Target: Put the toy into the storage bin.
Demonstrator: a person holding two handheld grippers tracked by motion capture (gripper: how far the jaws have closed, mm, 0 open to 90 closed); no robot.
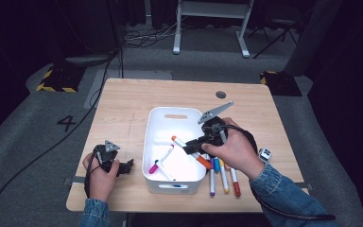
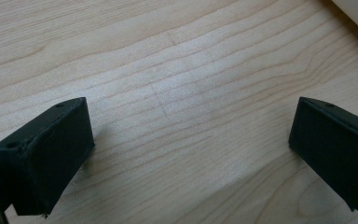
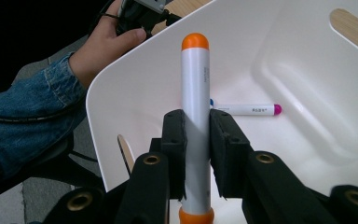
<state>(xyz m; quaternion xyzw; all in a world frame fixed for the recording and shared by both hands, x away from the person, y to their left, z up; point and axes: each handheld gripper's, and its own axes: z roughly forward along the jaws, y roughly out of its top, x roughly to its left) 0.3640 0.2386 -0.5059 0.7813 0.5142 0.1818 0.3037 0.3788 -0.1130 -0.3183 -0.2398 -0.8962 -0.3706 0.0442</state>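
The right tool [image 3: 196, 140] grips an orange-capped marker [image 3: 195, 98] across its barrel, holding it over the white bin [image 1: 163, 185], where two more markers lie. The left tool [image 2: 191, 149] rests on the desk [image 1: 123, 99] left of the bin, jaws wide apart with nothing between them.

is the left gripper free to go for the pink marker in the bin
Probably yes: the left gripper is open and holds nothing, the pink marker lies uncovered in the white bin, whose near wall it must clear.
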